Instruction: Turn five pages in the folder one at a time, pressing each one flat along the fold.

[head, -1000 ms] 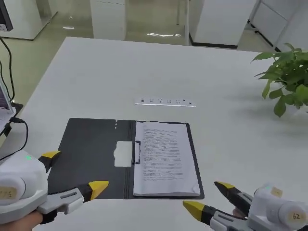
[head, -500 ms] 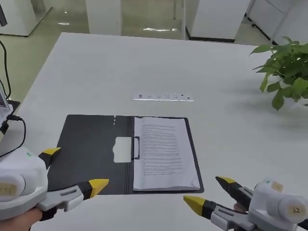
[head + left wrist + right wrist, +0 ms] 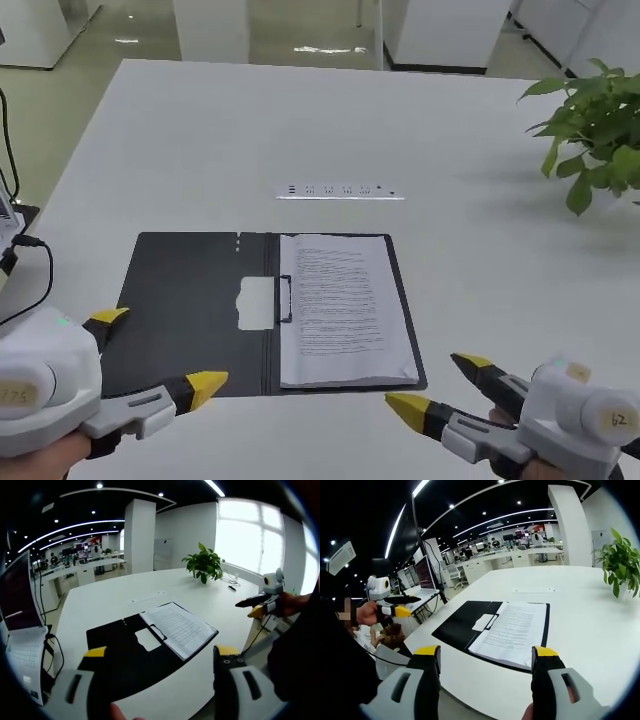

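A black folder (image 3: 190, 310) lies open on the white table, with a stack of printed pages (image 3: 340, 305) on its right half and a clip at the fold. The folder (image 3: 130, 652) and its pages (image 3: 177, 625) lie ahead of my left gripper (image 3: 160, 655), which is open and held short of the near left corner. In the head view that left gripper (image 3: 155, 350) hovers over the folder's near left edge. My right gripper (image 3: 440, 385) is open near the pages' lower right corner, above the table. Its own view has the folder (image 3: 465, 622) and pages (image 3: 515, 630) ahead of the right gripper (image 3: 485, 655).
A power strip (image 3: 340, 190) is set into the table beyond the folder. A potted plant (image 3: 595, 125) stands at the far right. A laptop and a cable (image 3: 30, 260) sit at the left edge. Bare table surrounds the folder.
The head view has tilted a little, so the folder sits slightly higher in the picture. Both grippers stay open in about the same places near the folder's front edge.
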